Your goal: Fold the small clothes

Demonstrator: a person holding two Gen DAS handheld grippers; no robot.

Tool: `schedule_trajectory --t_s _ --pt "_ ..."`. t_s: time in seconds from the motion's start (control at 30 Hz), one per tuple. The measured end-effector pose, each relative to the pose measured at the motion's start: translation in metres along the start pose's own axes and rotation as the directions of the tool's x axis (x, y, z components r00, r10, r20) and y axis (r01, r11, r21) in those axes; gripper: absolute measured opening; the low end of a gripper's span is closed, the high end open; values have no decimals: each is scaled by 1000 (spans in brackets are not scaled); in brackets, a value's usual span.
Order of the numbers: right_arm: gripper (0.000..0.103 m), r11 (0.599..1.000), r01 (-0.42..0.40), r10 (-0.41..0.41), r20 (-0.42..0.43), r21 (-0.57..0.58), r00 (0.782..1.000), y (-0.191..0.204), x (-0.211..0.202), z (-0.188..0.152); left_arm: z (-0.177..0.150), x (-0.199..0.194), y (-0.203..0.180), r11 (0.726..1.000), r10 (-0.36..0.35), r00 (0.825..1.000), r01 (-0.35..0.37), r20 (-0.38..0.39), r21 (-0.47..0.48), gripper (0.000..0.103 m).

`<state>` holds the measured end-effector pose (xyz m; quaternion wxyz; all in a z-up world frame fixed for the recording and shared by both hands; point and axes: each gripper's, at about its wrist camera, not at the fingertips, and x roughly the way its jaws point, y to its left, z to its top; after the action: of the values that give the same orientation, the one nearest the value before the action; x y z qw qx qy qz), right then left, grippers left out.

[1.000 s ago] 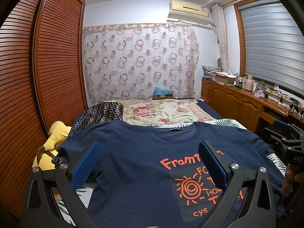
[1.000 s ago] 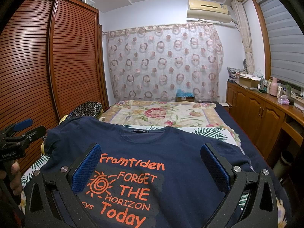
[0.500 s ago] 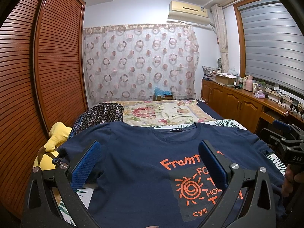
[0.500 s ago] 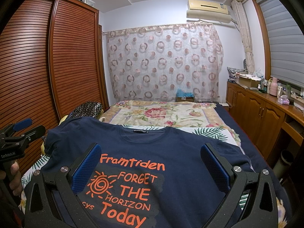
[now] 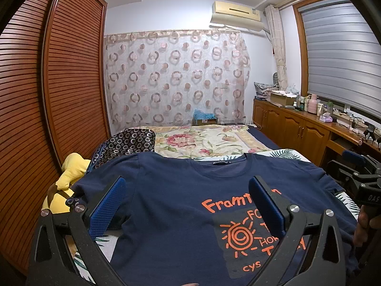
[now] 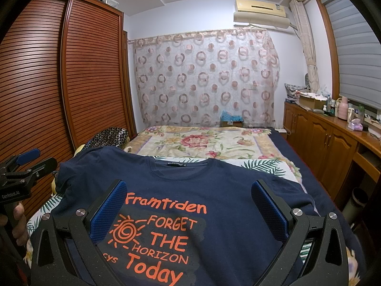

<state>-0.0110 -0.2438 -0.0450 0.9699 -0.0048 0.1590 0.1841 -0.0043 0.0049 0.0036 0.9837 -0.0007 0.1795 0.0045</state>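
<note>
**On the bed, a navy T-shirt lying flat between two spread grippers**

On the bed (image 5: pixel 266 143), a navy T-shirt (image 5: pixel 171 202) is lying spread out front side up, its collar pointing toward the far curtain (image 5: pixel 176 78) and its orange print facing the cameras. The print is reading "Framtiden FORGET THE HORIZON Today" beside a spiral sun. The shirt is resting on a leaf-patterned sheet (image 6: pixel 269 166), with a floral bedspread (image 6: pixel 202 140) lying beyond it.

The left gripper (image 5: pixel 187 202) is hovering above the shirt's left half, its jaws standing wide apart with nothing between the blue pads (image 5: pixel 107 207). The right gripper (image 6: pixel 190 207) is hovering above the shirt's chest print, its jaws likewise spread wide and gripping nothing. Whether either gripper is touching the cloth is not clear from these views.

Each gripper is showing at the edge of the other's view, with a person's hand (image 6: pixel 20 224) wrapping its handle.

A yellow plush toy (image 5: pixel 69 178) is sitting just beside the shirt's left sleeve, near a dark circle-patterned cloth (image 5: pixel 128 143). A slatted wooden wardrobe (image 5: pixel 47 95) is running along the left wall, and a wooden cabinet (image 6: pixel 328 140) carrying bottles and boxes is standing along the right. An air conditioner (image 5: pixel 235 14) is hanging above the curtain.
</note>
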Motion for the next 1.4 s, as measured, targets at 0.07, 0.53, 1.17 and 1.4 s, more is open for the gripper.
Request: schedule_trajectory --t_s 0.07,0.53,1.17,1.4 --pt "103 1000 0 0 0 -1 1000 0 0 0 0 0 -1 1000 1 1000 -1 0 0 103" --pt "103 1000 0 0 0 1 1000 0 0 0 0 0 -1 1000 1 1000 -1 1 2 103" --pt "103 1000 -4 4 -2 2 1000 1 1 -1 0 0 -2 1000 3 1000 -3 2 2 103" --pt "103 1000 -22 22 -25 -1 999 6 8 -3 -3 10 13 1000 4 1000 -4 -24 -1 103"
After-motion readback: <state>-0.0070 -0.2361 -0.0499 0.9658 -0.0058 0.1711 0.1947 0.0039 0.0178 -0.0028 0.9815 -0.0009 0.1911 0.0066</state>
